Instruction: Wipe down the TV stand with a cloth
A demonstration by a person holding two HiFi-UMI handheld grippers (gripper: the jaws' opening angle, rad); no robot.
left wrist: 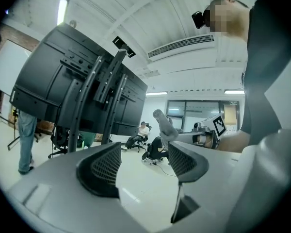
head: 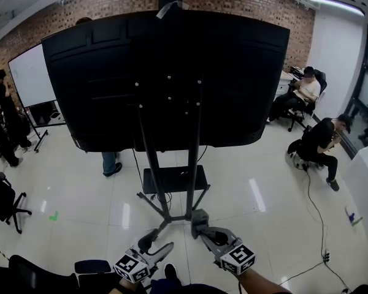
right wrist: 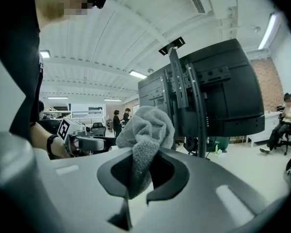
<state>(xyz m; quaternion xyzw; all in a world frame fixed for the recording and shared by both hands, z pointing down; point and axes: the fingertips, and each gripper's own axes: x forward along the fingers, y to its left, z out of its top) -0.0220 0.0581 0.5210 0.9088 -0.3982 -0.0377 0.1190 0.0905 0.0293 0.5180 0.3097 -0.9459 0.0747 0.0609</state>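
Note:
The TV stand (head: pixel 194 158) faces me from behind: two black poles carry a large black TV (head: pixel 165 72), with a small shelf (head: pixel 175 179) and splayed legs low down. My right gripper (head: pixel 202 227) is shut on a crumpled grey cloth (head: pixel 199 217), held just short of the stand's base. In the right gripper view the cloth (right wrist: pixel 146 129) bulges up out of the gripper (right wrist: pixel 143 171), and the stand (right wrist: pixel 191 106) rises to the right. My left gripper (head: pixel 156 245) hangs open and holds nothing, left of the right one. Its jaws stand apart in the left gripper view (left wrist: pixel 143 159).
Two people sit on office chairs (head: pixel 303 97) at the right, and a cable (head: pixel 316 219) trails over the white floor there. A whiteboard (head: pixel 32 78) and people stand at the far left. A black chair (head: pixel 3 201) is near left. Someone's legs (head: pixel 110 163) show behind the TV.

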